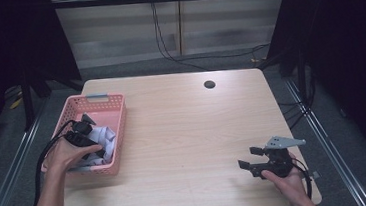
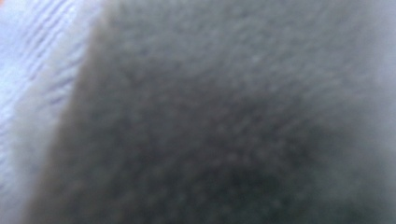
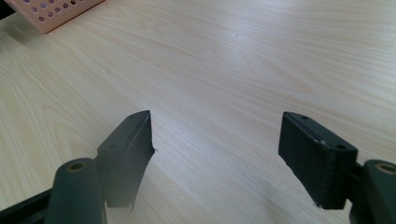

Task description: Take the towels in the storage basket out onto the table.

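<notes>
While the left gripper [image 1: 84, 134] was sunk nose-down into the pink basket [image 1: 119, 138] at the left edge of the counter [image 1: 183, 133], its own view was pressed so close to grey, fuzzy fabric that nothing sharp came through, only a strip of pale ribbed weave at one corner. Whether its jaws were apart or clamped on anything could not be told. The task's thing, a heap of pale lavender and grey cloth [image 1: 101, 140], lay crumpled inside that basket, beneath and beside the gripper. It looked soft, limp and light: likely to sag and trail when lifted, to snag perhaps on the basket's perforated wall, but not to slip or break. A raised fold or bunched ridge near the top of the heap seemed the best place to pinch, rather than a flat patch. The right gripper [image 1: 253, 158] rested well apart at the counter's near right, jaws spread wide over bare wood with nothing between them.
</notes>
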`<move>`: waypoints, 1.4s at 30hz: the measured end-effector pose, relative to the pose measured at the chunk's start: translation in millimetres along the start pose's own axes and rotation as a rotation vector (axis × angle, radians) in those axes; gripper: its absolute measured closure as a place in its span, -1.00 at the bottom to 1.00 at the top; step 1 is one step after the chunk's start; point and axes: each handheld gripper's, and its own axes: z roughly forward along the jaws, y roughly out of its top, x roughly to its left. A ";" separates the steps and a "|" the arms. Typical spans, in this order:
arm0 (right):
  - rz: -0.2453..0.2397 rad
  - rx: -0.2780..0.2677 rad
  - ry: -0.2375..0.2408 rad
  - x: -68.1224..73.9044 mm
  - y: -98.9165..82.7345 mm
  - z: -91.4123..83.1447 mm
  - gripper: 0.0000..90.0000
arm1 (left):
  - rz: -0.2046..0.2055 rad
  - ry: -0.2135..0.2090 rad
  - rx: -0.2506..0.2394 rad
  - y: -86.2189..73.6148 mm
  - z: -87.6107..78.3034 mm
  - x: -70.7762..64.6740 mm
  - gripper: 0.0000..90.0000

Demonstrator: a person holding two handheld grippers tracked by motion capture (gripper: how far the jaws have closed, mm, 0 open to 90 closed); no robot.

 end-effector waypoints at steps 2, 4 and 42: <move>0.001 0.001 -0.001 -0.6 0.0 -0.1 -0.42 | 0.037 -0.007 0.005 -0.4 -0.6 0.7 -1.00; 0.002 0.001 -0.003 -0.8 0.0 0.1 -0.42 | 0.023 -0.015 0.003 -0.7 0.0 1.1 -1.00; 0.010 0.008 -0.019 -0.7 1.1 -0.7 -0.44 | -0.014 -0.104 -0.247 -26.8 -33.8 10.4 0.29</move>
